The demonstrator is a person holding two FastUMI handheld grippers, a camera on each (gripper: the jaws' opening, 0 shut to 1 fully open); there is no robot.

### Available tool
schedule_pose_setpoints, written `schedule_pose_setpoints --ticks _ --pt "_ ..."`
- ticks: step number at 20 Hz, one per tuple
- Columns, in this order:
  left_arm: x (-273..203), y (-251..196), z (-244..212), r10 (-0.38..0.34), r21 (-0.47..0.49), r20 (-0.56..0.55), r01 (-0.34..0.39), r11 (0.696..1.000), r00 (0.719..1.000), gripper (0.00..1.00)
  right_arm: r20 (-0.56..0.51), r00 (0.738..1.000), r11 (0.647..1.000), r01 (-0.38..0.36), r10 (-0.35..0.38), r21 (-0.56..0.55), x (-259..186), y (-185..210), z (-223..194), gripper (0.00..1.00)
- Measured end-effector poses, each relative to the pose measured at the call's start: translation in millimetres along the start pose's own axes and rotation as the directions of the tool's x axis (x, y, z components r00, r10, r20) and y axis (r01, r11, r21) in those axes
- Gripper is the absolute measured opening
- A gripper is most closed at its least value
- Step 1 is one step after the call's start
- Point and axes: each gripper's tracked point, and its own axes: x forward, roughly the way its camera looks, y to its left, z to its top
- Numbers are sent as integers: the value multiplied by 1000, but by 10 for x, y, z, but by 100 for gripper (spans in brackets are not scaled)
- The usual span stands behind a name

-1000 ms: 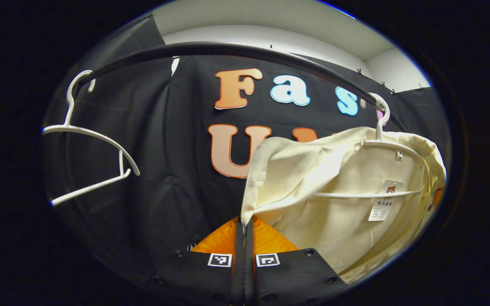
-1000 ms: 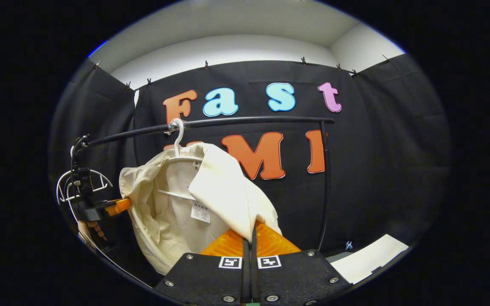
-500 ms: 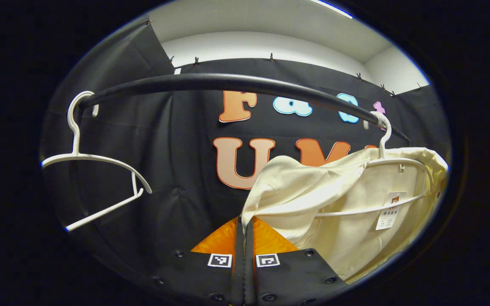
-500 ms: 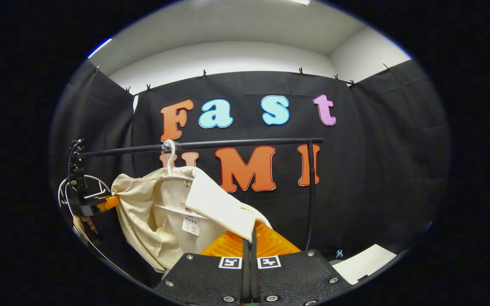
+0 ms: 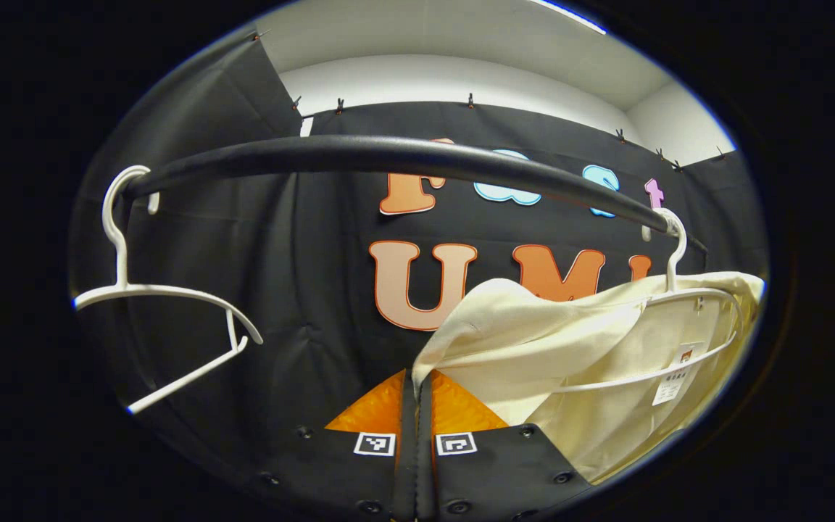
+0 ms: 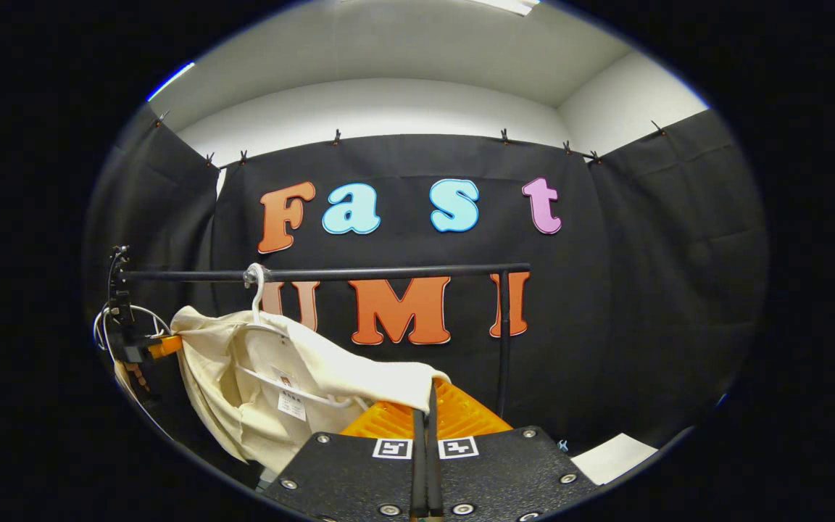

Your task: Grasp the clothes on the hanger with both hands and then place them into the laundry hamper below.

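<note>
A cream garment (image 5: 570,348) hangs on a white hanger (image 5: 678,304) from the black rail (image 5: 388,152). My left gripper (image 5: 415,380) is shut on one edge of the cloth, which stretches from its fingertips up to the hanger. In the right gripper view the same cream garment (image 6: 258,377) hangs at the lower left on its white hanger (image 6: 254,290), and my right gripper (image 6: 426,395) is shut on the other edge, drawn out toward the camera. The left gripper (image 6: 149,348) shows far off at the garment's left side.
An empty white hanger (image 5: 164,304) hangs at the left end of the rail. The rail's upright post (image 6: 504,341) stands right of the garment. A pale sheet (image 6: 606,457) lies low at the right.
Both grippers have pulled back and down with the cloth edges held. The rail and hanger sit lower and farther off in the right gripper view, and the garment is stretched out wider.
</note>
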Motion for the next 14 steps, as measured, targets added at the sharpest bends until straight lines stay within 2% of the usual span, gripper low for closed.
schedule_pose_setpoints --ticks 3,6,7,10,14 --pt "70 6 68 2 21 2 -2 1000 1000 6 -11 1000 1000 9 -9 12 212 -155 7 0" --pt "158 41 40 4 35 -3 -4 999 1000 6 -48 999 998 -14 17 54 431 -223 -106 0" --pt "177 57 16 10 34 -9 -10 999 1000 9 -61 998 998 -26 30 64 489 -227 -186 0" --pt "263 120 -138 28 24 -35 -28 999 999 6 -100 990 985 -79 95 154 655 -153 -455 0" --pt "329 126 -373 32 33 -71 -30 999 997 6 -152 979 966 -98 136 238 817 -137 -897 0"
